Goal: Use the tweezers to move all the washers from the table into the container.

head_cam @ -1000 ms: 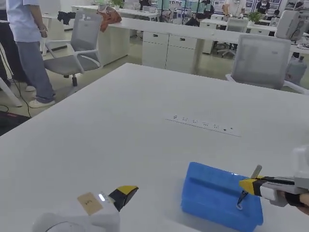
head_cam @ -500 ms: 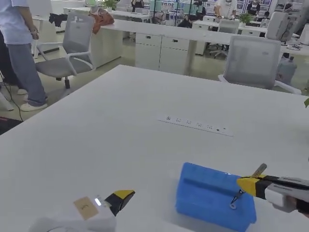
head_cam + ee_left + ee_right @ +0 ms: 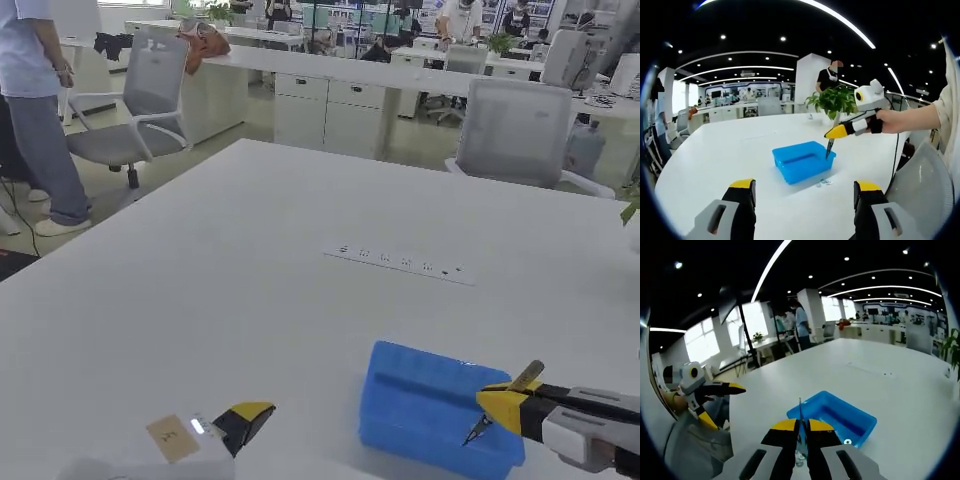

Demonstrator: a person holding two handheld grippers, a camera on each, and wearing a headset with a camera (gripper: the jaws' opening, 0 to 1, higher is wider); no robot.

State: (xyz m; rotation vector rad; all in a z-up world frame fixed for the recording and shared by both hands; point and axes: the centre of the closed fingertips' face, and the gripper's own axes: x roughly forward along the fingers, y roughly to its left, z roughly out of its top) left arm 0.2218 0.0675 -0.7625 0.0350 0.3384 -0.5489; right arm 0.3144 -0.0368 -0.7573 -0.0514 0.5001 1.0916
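The blue container [image 3: 420, 400] sits on the white table [image 3: 250, 290], a shallow rectangular tray with a raised rim, near the table's front edge on the person's right. In the right gripper view its floor is mostly bare blue, and one small pale ring, apparently a washer [image 3: 847, 442], lies in the corner nearest the camera. In the left gripper view a few more washers [image 3: 824, 183] lie on the table just beside the container's near side, outside its wall. The right gripper [image 3: 500, 402] is clenched on the tweezers [image 3: 472, 432], its yellow-tipped jaws pressed together around the handle. The tweezers angle downward, with their points over the container's right-hand end, above the floor and not touching it. I cannot tell whether the points grip anything. From the left gripper view, the same tool [image 3: 830, 147] hangs below the right gripper [image 3: 836, 132] at the tray's far right edge. The left gripper [image 3: 804, 187] is released, its two jaws standing well apart with nothing between them. It is well to the left of the container, apart from it. A leafy green plant [image 3: 832, 100] stands behind the right gripper, farther along the table.
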